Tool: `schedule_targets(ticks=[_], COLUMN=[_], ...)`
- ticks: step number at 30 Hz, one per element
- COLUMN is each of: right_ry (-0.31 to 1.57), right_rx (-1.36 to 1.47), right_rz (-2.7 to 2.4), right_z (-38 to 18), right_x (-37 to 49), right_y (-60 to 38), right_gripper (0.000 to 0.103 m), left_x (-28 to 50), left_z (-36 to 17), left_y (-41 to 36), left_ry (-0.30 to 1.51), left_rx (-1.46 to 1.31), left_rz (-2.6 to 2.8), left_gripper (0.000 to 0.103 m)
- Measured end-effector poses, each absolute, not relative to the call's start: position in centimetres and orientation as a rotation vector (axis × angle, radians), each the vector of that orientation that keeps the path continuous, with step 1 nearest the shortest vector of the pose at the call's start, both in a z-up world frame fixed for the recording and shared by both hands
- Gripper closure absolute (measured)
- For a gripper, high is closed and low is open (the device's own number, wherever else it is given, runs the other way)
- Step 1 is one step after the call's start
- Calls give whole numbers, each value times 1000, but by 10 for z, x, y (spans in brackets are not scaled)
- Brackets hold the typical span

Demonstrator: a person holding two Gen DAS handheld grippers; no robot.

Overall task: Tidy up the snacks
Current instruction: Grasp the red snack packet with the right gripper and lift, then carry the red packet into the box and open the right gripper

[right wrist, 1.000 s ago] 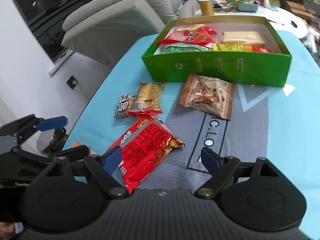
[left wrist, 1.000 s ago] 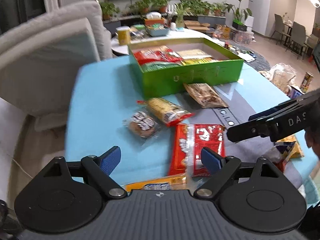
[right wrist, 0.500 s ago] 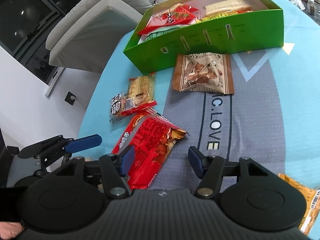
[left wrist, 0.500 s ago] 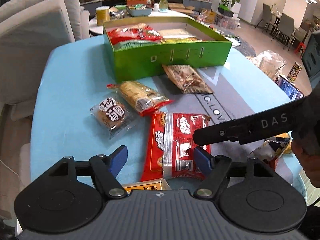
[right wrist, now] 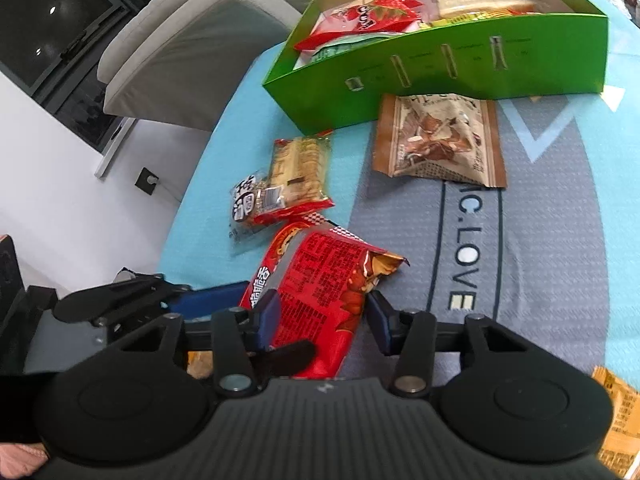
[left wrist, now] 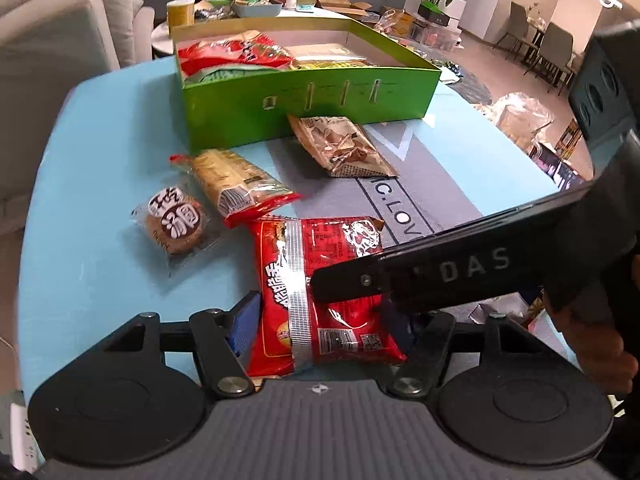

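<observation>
Closing on the red snack bag (left wrist: 320,292) from both sides, the two pairs of tongs have just been narrowing. The right tongs (right wrist: 320,322) pinch the bag's near end, pads pressed into the foil. The left tongs (left wrist: 320,326) straddle the same bag; whether their pads bite yet I cannot tell. The bag lies near on the worktop (left wrist: 100,240), with a biscuit pack (left wrist: 236,184), a round cake (left wrist: 174,224) and a brown nut bag (left wrist: 340,146) beyond, before the green box (left wrist: 312,100). Grasping is the step in hand; next probably lifting it clear and carrying it far into the box.
</observation>
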State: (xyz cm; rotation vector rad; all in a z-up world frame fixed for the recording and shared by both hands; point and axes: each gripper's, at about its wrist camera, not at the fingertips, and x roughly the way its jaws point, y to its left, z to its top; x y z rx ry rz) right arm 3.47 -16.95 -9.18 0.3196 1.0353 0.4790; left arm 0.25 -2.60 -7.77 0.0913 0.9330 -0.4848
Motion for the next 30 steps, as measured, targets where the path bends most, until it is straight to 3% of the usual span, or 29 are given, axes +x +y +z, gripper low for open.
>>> schedule_targets(ticks=[15,30], right_ry=[875,752], right_rx=[300,299], right_rz=[470,412], right_z=[-46,-12], right_x=[25,58], right_y=[-193,-230], right_gripper=[58,58], left_x=[-3,44], left_z=[-29,1], left_y=[-52,-99], left_ry=[783,683], left_rx=[137,172], left_rz=[-510,-532], left_gripper=[44,44])
